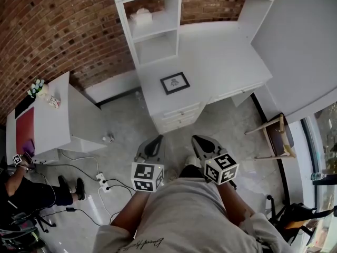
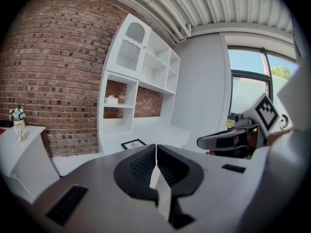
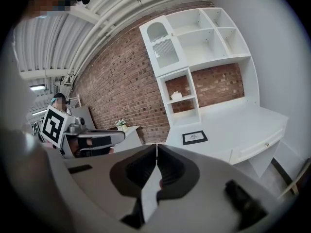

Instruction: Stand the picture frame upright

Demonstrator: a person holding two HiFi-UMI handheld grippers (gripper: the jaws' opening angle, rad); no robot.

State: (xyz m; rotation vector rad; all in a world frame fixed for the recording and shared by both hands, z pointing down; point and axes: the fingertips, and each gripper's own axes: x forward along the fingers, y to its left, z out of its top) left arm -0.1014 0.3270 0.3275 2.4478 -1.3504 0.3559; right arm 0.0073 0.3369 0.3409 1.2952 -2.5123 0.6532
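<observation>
Flat and face up on the white desk (image 1: 226,51): picture frame (image 1: 175,83), black border, pale print inside. Not upright. Placed towards the desk's near edge and left end, just beyond the drawers (image 1: 179,115), nearer than the white shelf unit (image 1: 152,36). Small white box (image 1: 141,16) in one of the shelf unit's cubbies, far left of the frame.

Clenched, jaws pressed together with nothing between them: left gripper (image 1: 154,144). Held over the grey floor (image 1: 131,125), pointed towards the desk, well apart from the frame.

Likewise clenched shut and empty: right gripper (image 1: 200,144), near the left one, same heading, also well short of the desk.

Surroundings: brick wall (image 1: 63,25) behind the furniture. Low white table (image 1: 52,123) at the left, with a small pot of flowers (image 1: 37,87) on its far end. Wooden chair (image 1: 276,136) at the right. Power strip (image 1: 102,182) and cables on the floor, near left. Second person (image 1: 26,194) at the near left corner.
</observation>
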